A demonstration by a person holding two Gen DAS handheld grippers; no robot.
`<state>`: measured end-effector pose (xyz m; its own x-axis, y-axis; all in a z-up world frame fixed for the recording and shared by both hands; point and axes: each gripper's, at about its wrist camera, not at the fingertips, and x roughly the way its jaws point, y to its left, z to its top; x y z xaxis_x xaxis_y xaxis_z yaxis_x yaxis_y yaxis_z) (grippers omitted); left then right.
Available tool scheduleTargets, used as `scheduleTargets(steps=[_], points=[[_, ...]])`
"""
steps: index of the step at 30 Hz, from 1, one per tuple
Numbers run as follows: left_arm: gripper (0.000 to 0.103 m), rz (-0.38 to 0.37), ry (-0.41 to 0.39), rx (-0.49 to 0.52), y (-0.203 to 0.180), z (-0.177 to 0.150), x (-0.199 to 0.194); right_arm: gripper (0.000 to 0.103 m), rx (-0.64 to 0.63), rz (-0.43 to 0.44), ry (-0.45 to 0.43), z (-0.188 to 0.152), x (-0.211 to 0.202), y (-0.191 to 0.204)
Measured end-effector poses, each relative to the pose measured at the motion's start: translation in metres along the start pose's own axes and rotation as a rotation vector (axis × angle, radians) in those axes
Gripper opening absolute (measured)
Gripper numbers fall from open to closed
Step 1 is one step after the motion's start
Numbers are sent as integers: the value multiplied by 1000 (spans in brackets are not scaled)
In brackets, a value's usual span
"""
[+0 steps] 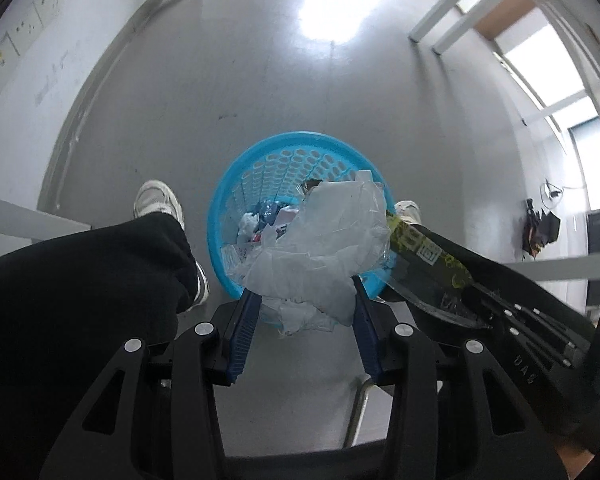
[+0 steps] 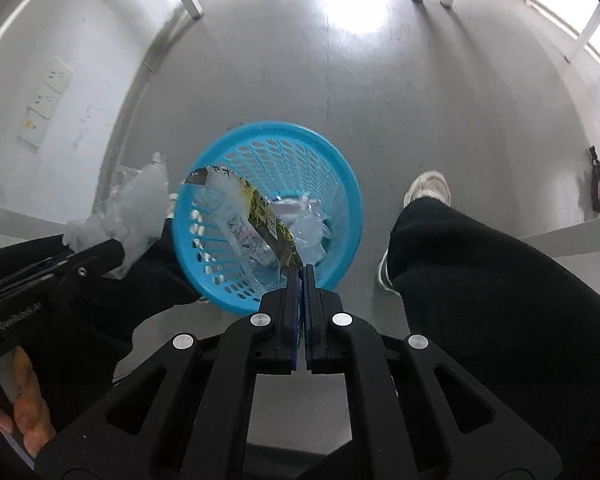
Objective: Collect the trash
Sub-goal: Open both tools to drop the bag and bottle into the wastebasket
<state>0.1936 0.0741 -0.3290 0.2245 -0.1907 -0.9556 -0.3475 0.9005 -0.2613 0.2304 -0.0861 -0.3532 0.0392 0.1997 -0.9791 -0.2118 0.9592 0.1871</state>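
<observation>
Left hand-held gripper (image 1: 304, 300): its blue pads were spread wide and pressed against either side of a crumpled clear plastic bag (image 1: 324, 248); it was pinching that bag.
Plastic bag versus bin: in the left wrist view the bag hung over the near, 6 o'clock part of the blue bin (image 1: 220, 240), partly above the opening and partly over the rim.
Bin contents: scraps of paper and plastic lay at the bottom, seen through the gap at 10 o'clock from the bag; what they were could not be made out.
Right hand-held gripper (image 2: 300, 276): pads pressed nearly together, pinching the near end of a flat black-and-yellow wrapper (image 2: 252, 220).
Wrapper axis: its long axis ran from the pads toward 10 o'clock, across the bin's mouth, with the far tip reaching the rim at about 9 o'clock.
Nearer hand: judged from both views, each load sat over the bin; the wrapper lay more squarely inside the rim, so letting go on the right looked the simpler drop.
Hidden: the bag covered much of the bin's near side; the wrapper's print was too small to read; the person's black trousers hid the floor beside the bin.
</observation>
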Motion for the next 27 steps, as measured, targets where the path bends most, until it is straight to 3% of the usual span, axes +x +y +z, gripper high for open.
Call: scheduleTargets(steps=[4,12,13,15,16,20,27], points=[[44,21,31,-7,-2,14,20,2,73,20,79,18,34,-12],[44,5,110,-73,13,30,51,4,69,29,88,30,59,-13],[44,5,110,-74,15,31,53,6,73,29,86,32,62,-14],[48,-12,116,-75,15,33,56,19,86,30,84,34,64,-16],[55,-24,118,-72,14,34,59,26,91,30,84,35,64,-18],[59,34,57,-28,9,36,50,30,112,51,75,36,62,-21],[69,-17,76,-38,16,29,31,41,71,66,46,32,43,-18]])
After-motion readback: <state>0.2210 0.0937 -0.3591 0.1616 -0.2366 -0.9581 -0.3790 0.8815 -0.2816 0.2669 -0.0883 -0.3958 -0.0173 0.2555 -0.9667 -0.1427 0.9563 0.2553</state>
